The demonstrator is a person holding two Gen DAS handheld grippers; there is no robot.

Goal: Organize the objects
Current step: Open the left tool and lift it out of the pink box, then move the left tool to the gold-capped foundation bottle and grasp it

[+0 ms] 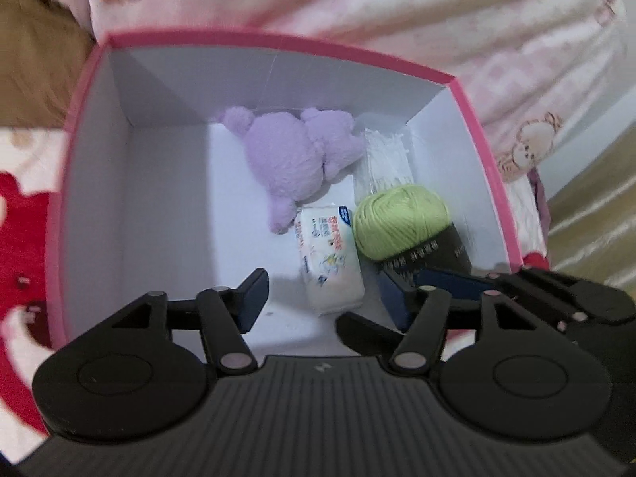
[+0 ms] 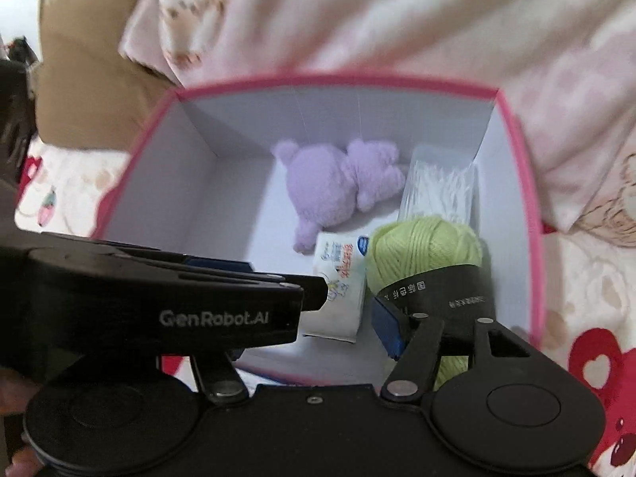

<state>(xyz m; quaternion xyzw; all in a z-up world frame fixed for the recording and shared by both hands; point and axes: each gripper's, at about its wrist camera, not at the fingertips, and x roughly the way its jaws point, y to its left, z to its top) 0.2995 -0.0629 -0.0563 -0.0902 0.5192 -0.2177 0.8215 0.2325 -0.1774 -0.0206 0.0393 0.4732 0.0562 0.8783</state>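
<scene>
"GenRobot.AI" is printed in white on the left gripper (image 2: pixel 314 296).

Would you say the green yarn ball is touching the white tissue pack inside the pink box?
Cannot tell. In the left wrist view the green yarn ball and tissue pack meet along one edge with no gap visible, but overlap could hide one. The right wrist view shows the same.

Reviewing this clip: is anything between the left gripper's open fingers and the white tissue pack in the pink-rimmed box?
Nothing visible. In the left wrist view the left gripper hangs open directly over the white tissue pack on the floor of the pink-rimmed box. The green yarn ball sits to its right, the purple plush toy beyond.
</scene>
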